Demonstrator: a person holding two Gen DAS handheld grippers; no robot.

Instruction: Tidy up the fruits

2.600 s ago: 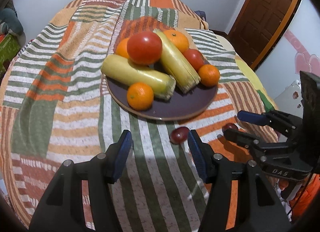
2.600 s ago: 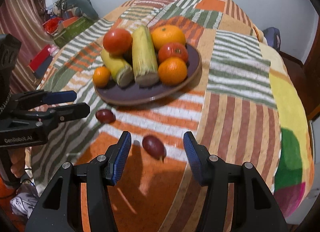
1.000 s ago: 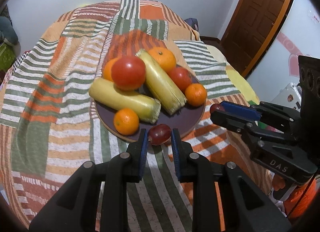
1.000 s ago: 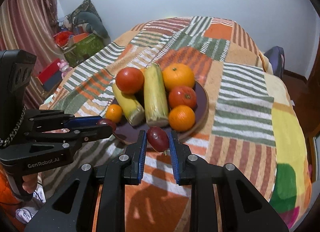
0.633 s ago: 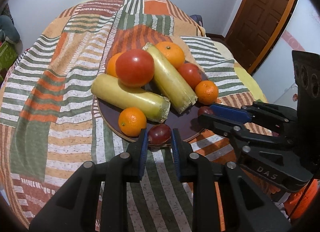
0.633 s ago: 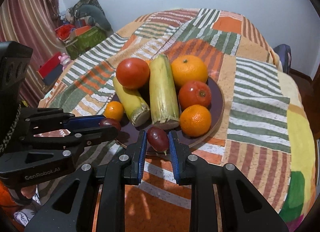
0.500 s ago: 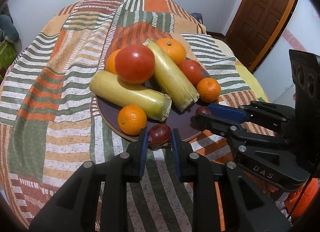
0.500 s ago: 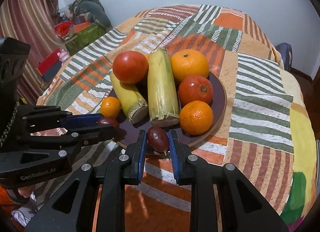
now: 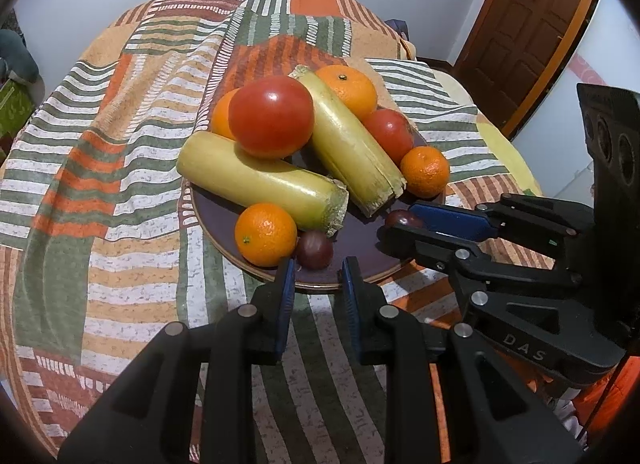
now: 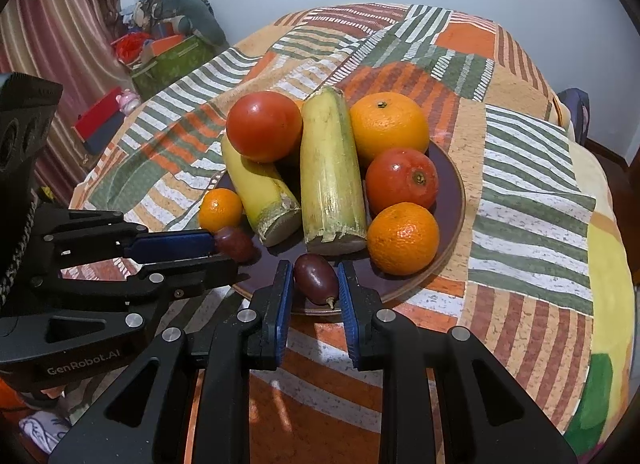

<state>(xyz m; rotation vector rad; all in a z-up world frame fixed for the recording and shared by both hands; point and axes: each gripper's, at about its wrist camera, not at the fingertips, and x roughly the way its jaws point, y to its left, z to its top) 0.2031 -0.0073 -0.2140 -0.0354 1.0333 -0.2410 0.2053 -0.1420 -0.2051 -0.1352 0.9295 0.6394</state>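
Item 1, left tool point(image 9: 318, 264): its blue pads stand close together and pinch the first grape point(image 9: 314, 249) at their very tips. The grape is dark red. It sits low over the near part of the brown plate point(image 9: 362, 240), just right of a small orange point(image 9: 265, 234) and touching or nearly touching it. Whether the grape rests on the plate cannot be told.

Item 2, right tool point(image 10: 315, 268): its pads are clamped on the second grape point(image 10: 316, 278), one pad on each side. This grape is oval with its stem end towards the camera. It is held over the near rim of the plate, in front of the cut end of the upright stalk point(image 10: 332, 172).

Item 3, the two tools are near each other, the left one coming in from the left side and the right one from the right side of the plate.

Item 4, plate contents: two pale yellow-green stalks, the second stalk point(image 9: 260, 184) lying across the left half; a large tomato point(image 9: 271, 116) on top of it; a smaller tomato point(image 9: 390, 134); a large orange point(image 9: 348, 90) at the far side; and a medium orange point(image 9: 425, 171) at the right edge.

Item 5, the plate stands on a striped patchwork cloth point(image 9: 120, 168). A wooden door point(image 9: 528, 24) is at the far right.
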